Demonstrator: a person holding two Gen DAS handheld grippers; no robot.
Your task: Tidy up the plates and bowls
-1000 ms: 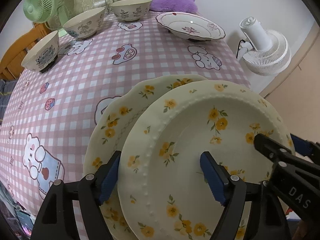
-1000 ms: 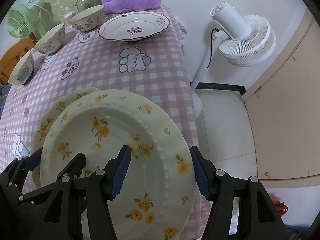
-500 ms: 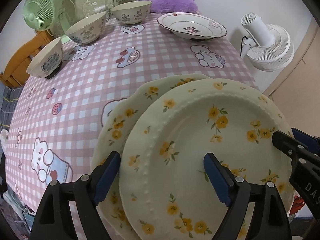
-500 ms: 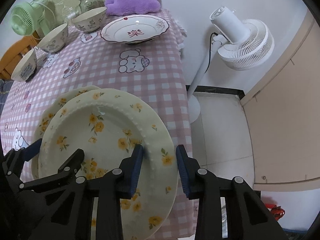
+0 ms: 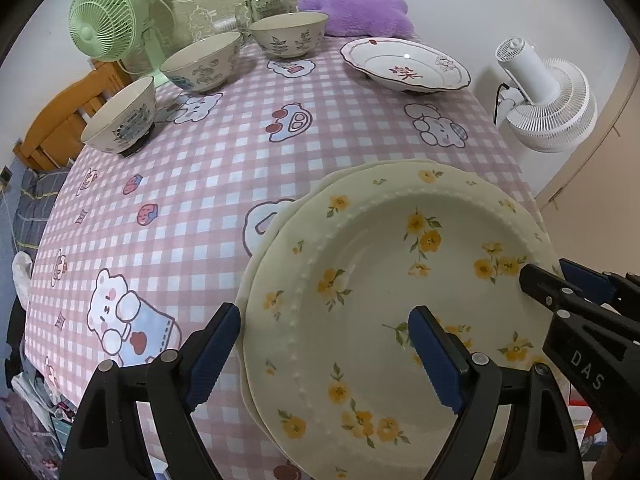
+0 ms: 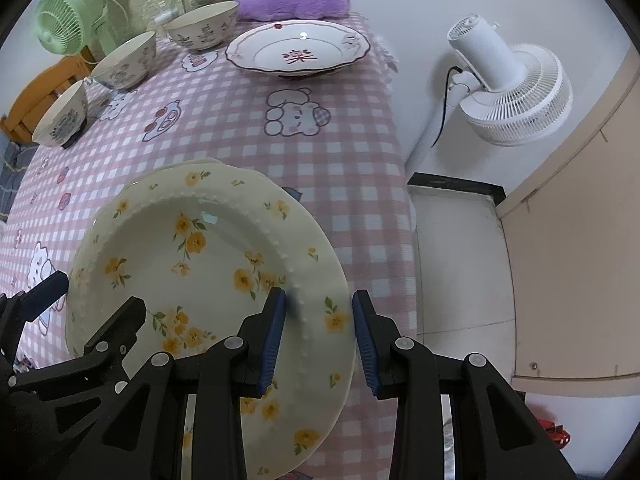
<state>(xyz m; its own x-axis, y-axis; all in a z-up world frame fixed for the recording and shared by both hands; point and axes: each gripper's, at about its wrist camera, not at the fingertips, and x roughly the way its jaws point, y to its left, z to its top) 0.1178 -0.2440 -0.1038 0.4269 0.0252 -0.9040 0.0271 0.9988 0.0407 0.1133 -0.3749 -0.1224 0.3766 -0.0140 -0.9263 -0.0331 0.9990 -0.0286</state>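
The yellow flower plate [image 5: 384, 280] sits on top of another plate [image 5: 280, 216] at the near edge of the tabletop [image 5: 224, 168]. The right tongs [image 6: 316, 336] pinch its rim (one blue pad above, one below). The left tongs [image 5: 324, 356] are spread wide around the plate's other side. Three bowls [image 5: 202, 64] stand far back.
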